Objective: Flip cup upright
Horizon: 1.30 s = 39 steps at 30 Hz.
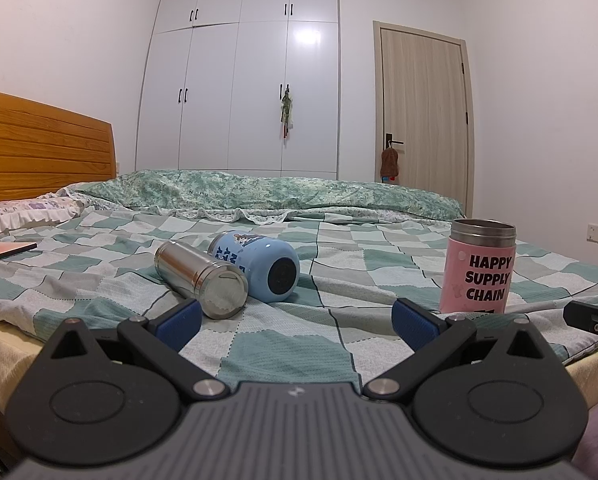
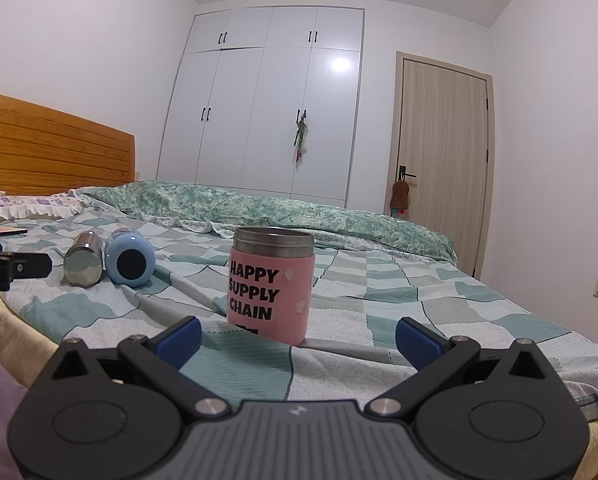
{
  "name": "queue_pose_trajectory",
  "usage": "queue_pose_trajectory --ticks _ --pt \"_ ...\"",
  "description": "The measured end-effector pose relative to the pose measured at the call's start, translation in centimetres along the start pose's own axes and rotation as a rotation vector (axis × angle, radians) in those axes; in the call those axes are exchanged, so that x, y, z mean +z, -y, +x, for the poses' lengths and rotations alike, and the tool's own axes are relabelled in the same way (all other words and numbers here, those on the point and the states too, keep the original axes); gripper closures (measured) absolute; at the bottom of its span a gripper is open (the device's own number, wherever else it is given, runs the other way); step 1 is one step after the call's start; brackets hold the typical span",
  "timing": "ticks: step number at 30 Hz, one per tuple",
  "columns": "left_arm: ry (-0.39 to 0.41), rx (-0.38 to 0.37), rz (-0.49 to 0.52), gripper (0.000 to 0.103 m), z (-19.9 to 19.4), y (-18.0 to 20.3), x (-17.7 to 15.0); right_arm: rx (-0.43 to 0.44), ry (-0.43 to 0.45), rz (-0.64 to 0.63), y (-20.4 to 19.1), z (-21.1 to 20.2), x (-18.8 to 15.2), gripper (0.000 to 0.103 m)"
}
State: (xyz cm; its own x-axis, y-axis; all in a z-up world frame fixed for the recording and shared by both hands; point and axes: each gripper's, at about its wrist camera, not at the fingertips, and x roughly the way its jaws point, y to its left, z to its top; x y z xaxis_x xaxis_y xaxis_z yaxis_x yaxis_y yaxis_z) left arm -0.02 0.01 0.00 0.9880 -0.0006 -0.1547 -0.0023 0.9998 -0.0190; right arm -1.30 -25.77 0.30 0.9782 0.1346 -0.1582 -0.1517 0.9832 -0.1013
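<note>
A pink cup (image 1: 479, 268) with black lettering stands upright on the checked bedspread (image 1: 339, 280); it also shows in the right wrist view (image 2: 270, 292). A steel cup (image 1: 201, 276) and a light blue cup (image 1: 259, 264) lie on their sides, touching, bases toward me; they also show in the right wrist view, steel (image 2: 83, 262) and blue (image 2: 129, 256). My left gripper (image 1: 297, 322) is open and empty, near the front of the bed, just short of the steel cup. My right gripper (image 2: 299, 338) is open and empty, just in front of the pink cup.
A folded green quilt (image 1: 259, 192) lies across the far side of the bed. A wooden headboard (image 1: 39, 148) and a pillow (image 1: 23, 210) are at the left. A flat pink book (image 1: 3, 250) lies at the left. A white wardrobe (image 1: 243, 92) and a door (image 1: 423, 112) stand behind.
</note>
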Motion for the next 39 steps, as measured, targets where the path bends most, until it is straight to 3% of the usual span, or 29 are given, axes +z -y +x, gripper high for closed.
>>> queue_pose_trajectory --ticks 17,23,27,39 --pt "-0.012 -0.009 -0.013 0.0 0.2 0.0 0.1 0.023 0.014 -0.012 -0.5 -0.6 0.6 0.0" --pt "-0.041 -0.026 -0.043 0.0 0.1 -1.1 1.6 0.128 0.052 -0.042 -1.9 -0.1 2.2 0.0" --pt "-0.043 0.011 -0.03 0.0 0.6 -2.2 3.1 0.204 0.072 -0.064 -3.7 1.4 4.2 0.0" --pt "-0.09 0.094 -0.007 0.0 5.6 -8.1 6.6 0.369 0.048 -0.15 -11.2 10.6 9.5 0.0"
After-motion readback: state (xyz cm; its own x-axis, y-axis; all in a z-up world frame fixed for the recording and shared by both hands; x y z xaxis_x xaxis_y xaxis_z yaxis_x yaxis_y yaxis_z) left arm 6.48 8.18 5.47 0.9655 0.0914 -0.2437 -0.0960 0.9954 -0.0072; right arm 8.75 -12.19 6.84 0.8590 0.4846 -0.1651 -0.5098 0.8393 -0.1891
